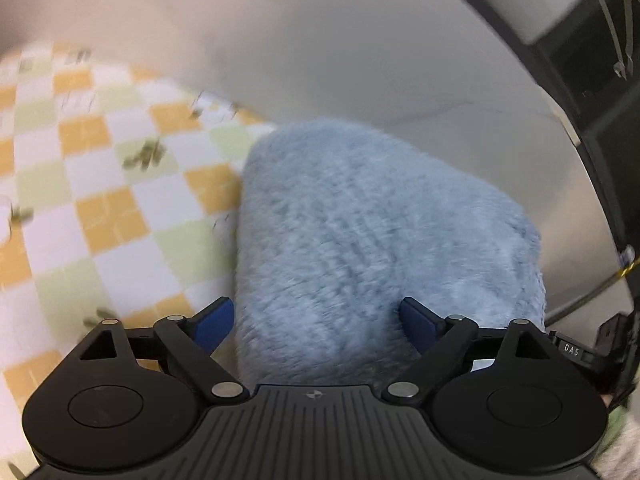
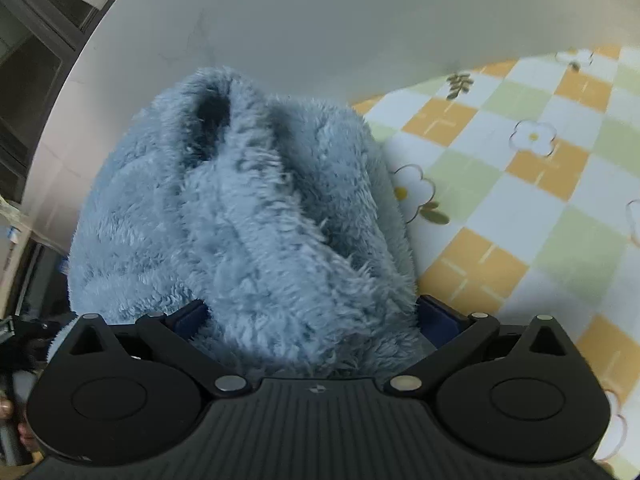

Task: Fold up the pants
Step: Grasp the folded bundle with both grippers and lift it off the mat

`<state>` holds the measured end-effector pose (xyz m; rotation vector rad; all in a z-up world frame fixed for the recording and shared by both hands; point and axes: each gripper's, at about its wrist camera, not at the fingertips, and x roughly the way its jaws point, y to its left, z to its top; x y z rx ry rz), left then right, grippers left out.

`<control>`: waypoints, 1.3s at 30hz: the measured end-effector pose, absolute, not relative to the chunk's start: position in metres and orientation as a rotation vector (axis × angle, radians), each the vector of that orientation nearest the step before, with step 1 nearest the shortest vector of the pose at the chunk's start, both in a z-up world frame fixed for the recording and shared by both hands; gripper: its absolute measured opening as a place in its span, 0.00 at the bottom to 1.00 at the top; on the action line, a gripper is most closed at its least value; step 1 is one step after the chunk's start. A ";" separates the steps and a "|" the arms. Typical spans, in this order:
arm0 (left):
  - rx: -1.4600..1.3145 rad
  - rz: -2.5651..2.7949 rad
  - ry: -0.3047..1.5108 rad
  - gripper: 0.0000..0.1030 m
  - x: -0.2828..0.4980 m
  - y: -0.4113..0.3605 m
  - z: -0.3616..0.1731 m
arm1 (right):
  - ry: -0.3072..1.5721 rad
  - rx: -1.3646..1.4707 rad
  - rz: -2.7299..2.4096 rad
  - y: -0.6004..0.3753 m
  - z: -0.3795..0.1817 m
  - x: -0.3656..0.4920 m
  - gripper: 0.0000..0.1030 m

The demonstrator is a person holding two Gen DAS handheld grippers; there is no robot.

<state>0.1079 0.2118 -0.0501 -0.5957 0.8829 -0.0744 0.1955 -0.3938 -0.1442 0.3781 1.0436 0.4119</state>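
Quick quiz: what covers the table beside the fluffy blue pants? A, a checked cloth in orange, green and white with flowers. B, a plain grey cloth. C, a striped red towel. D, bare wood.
A: beside the fluffy blue pants lies a checked tablecloth of orange, pale green and white squares with flower prints.
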 end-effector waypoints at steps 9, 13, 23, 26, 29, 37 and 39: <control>-0.821 -0.173 0.948 0.95 0.124 0.224 -0.092 | 1.097 0.423 0.496 -0.391 -0.166 0.206 0.99; -0.817 -0.181 0.953 0.93 0.120 0.218 -0.094 | 1.095 0.367 0.576 -0.382 -0.164 0.203 0.87; -0.803 -0.150 0.954 0.85 0.080 0.200 -0.087 | 1.097 0.237 0.775 -0.356 -0.166 0.197 0.74; -0.844 -0.093 0.941 0.83 0.048 0.200 -0.085 | 1.112 0.200 0.872 -0.338 -0.170 0.190 0.72; -0.898 -0.008 0.921 0.83 0.010 0.201 -0.083 | 1.125 0.158 0.949 -0.317 -0.172 0.180 0.72; -1.032 0.174 0.853 0.88 -0.077 0.211 -0.090 | 1.127 0.017 0.989 -0.263 -0.163 0.160 0.69; -1.042 0.185 0.834 0.88 -0.088 0.213 -0.091 | 1.117 -0.027 0.972 -0.244 -0.161 0.156 0.66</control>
